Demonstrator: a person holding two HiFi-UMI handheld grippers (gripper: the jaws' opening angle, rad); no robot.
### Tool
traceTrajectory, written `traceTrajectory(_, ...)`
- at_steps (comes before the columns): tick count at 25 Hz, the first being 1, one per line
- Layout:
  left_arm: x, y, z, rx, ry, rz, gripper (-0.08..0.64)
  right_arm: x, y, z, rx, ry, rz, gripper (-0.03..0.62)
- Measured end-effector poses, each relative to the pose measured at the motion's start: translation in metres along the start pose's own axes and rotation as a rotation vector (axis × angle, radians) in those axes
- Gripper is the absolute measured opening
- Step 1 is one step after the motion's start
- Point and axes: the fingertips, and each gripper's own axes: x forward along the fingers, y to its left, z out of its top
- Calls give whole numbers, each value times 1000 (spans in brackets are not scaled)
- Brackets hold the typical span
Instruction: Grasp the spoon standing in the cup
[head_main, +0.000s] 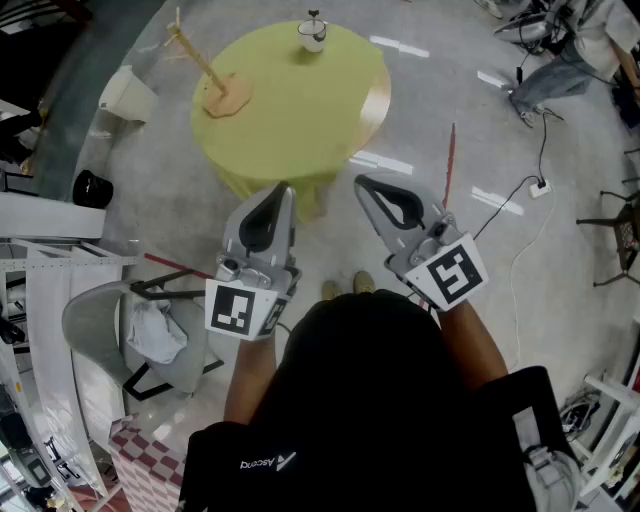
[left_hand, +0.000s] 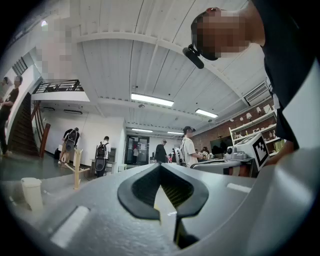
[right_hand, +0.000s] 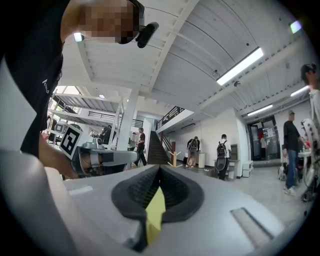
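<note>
A small white cup (head_main: 313, 38) stands at the far edge of the round yellow table (head_main: 300, 110), with the spoon (head_main: 314, 18) upright in it. Both grippers are held close to the body, well short of the table. My left gripper (head_main: 284, 190) points at the table's near edge, jaws shut and empty. My right gripper (head_main: 361, 182) is beside it, also shut with nothing between the pads. In the left gripper view the tips (left_hand: 160, 165) meet, and the cup (left_hand: 31, 193) shows low at the far left. The right gripper view shows closed tips (right_hand: 160, 168) and no cup.
A wooden peg stand (head_main: 210, 75) leans on the table's left side. A grey chair (head_main: 100, 325) with cloth on it is at my left. A red rod (head_main: 450, 160) and cables (head_main: 525, 190) lie on the floor to the right. Several people (left_hand: 189, 145) stand far off.
</note>
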Motion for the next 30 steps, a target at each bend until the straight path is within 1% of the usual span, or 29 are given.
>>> traceTrajectory(4,-1,3,-1,-4,-6,0,11,3,2,2,20,-18,10,3)
traceTrajectory(9,-6,10,-1,-14,-11,-4,9,7,8,2,7,-9,2,3)
traceTrajectory(19,-13,46,-3,-31,-41,-37,9,28,20,-6,-27,29,-36,3)
traceTrajectory(25,4,65,-9,-39,-36,-55,9,42,-3,-11,-37,39,-71,3)
traceTrajectory(30,35,84,-18,-42,-28,-51,9,58,-36,-18,-38,34,-77,3)
